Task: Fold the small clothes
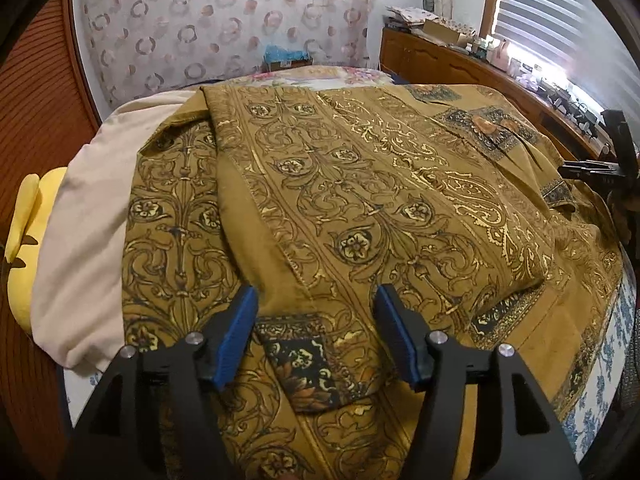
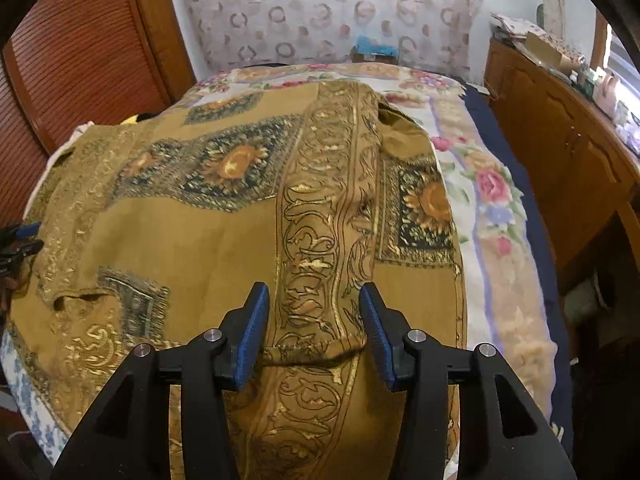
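Observation:
A mustard-brown garment (image 1: 360, 208) with gold scrollwork and dark sunflower patches lies spread over the bed, partly folded, with a hemmed edge running down its left part. My left gripper (image 1: 316, 300) is open just above the cloth near its front edge, holding nothing. In the right wrist view the same garment (image 2: 192, 240) covers the bed's left and middle, with a folded patterned band running toward me. My right gripper (image 2: 314, 300) is open, its blue pads on either side of that band, not closed on it. The other gripper shows at the left edge (image 2: 20, 240).
A floral blanket (image 2: 492, 216) covers the bed on the right. A cream cushion (image 1: 88, 240) and a yellow soft toy (image 1: 24, 240) lie left of the garment. A wooden cabinet (image 2: 560, 140) with clutter stands right; a wooden louvred door (image 2: 80, 48) is left.

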`<act>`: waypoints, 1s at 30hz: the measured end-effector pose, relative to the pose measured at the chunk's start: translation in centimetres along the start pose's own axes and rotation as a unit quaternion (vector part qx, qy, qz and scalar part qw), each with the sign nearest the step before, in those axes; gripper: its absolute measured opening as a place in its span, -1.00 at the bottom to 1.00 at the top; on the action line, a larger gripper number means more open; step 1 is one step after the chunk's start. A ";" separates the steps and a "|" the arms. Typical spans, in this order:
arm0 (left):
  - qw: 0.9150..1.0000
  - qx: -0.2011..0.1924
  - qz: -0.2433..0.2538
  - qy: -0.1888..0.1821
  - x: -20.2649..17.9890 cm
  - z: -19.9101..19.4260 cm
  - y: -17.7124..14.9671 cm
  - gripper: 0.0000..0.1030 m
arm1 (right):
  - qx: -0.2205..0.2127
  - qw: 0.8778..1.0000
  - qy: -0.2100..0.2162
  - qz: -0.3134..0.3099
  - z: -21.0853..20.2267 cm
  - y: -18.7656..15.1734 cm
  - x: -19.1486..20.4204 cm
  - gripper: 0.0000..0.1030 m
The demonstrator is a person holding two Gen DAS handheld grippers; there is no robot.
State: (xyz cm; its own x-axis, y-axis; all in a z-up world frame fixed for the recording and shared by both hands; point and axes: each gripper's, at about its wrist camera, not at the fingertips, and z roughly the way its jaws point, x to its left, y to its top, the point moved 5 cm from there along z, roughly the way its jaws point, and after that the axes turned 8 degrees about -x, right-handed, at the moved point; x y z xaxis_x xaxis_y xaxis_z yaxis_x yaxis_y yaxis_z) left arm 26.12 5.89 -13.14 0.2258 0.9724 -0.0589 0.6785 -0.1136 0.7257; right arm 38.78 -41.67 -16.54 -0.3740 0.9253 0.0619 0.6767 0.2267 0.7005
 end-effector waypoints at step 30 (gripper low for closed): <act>0.998 -0.009 -0.054 0.015 1.9 -3.1 -2.3 -0.03 | -0.025 0.999 -0.027 -0.019 0.3 -0.4 0.2 -0.03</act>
State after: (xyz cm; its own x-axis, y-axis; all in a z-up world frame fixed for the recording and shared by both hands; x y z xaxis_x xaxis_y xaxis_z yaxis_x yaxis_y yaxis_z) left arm 22.85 8.61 -12.80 0.1313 0.9844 -0.1169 0.6852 -0.0049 0.7284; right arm 38.58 -41.50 -17.02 -0.3625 0.9320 -0.0033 0.6293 0.2474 0.7367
